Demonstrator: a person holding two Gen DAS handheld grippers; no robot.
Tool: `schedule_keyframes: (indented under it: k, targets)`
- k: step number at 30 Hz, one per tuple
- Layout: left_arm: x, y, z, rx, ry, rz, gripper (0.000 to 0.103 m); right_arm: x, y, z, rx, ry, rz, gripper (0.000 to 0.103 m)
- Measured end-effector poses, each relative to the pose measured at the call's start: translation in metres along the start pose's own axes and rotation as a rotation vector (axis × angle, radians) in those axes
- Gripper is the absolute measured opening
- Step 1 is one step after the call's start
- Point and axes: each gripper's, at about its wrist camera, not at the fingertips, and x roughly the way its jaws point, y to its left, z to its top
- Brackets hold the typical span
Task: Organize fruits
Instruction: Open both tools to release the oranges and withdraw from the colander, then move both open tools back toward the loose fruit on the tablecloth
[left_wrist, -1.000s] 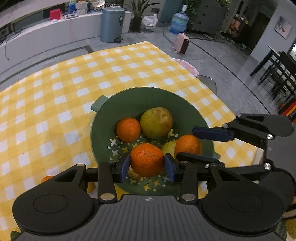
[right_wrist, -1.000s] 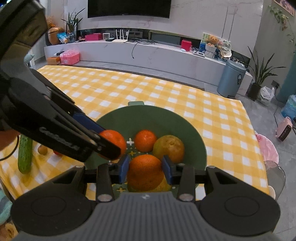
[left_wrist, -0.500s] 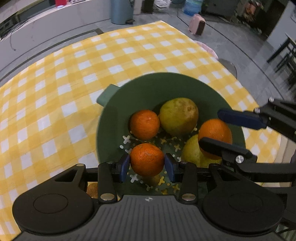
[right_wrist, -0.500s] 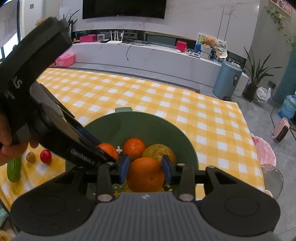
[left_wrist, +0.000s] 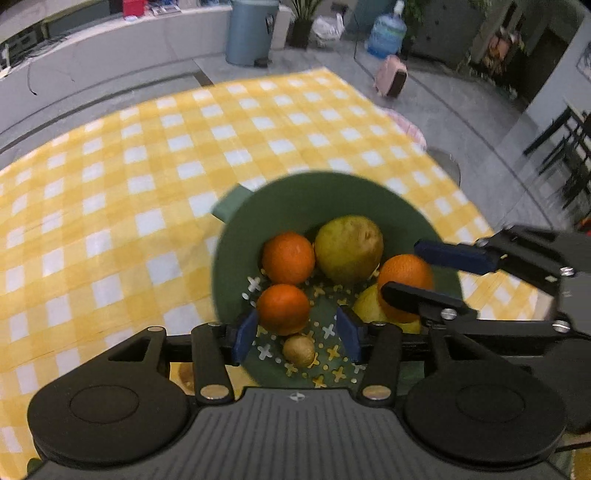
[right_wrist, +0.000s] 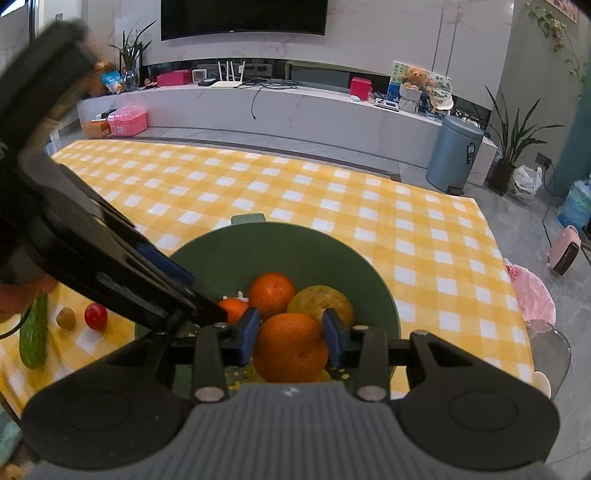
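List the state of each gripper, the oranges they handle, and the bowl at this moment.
Left gripper: open, jaws apart over the bowl.
Left orange: released, resting in the bowl.
Right gripper: shut on the right orange.
Right orange: held above the bowl.
Green bowl: upright on the checkered cloth, holding fruit.
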Motion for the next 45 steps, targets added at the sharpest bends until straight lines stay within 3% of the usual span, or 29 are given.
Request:
schedule_keyframes:
  k: [3,6,17,22,29,41,45]
  targets:
    - [-0.023,0.009,-0.005,-0.057,-0.063,-0.004,0.064,0.002,0.001,0.004,0.027,-0.007,0.013,0.033]
    - [-0.037,0.015,-0.013,-0.075,-0.082,0.039,0.064,0.010,0.008,0.007,0.043,-0.007,0.031,0.032]
    - [-0.059,0.025,-0.044,0.044,-0.070,0.184,0.064,0.035,0.025,0.000,0.020,0.055,0.014,0.031]
    - [-0.073,0.023,-0.055,0.104,-0.091,0.212,0.064,0.035,0.027,0.002,0.020,0.067,-0.021,0.031]
    - [-0.095,0.029,-0.069,0.109,-0.135,0.235,0.064,0.013,0.029,0.009,0.038,0.033,-0.049,0.032]
    - [-0.149,0.032,-0.099,0.227,-0.247,0.309,0.064,-0.065,0.068,-0.008,0.143,-0.116,-0.053,0.057]
    - [-0.164,0.037,-0.109,0.239,-0.267,0.300,0.064,-0.077,0.092,-0.018,0.162,-0.144,-0.061,0.066]
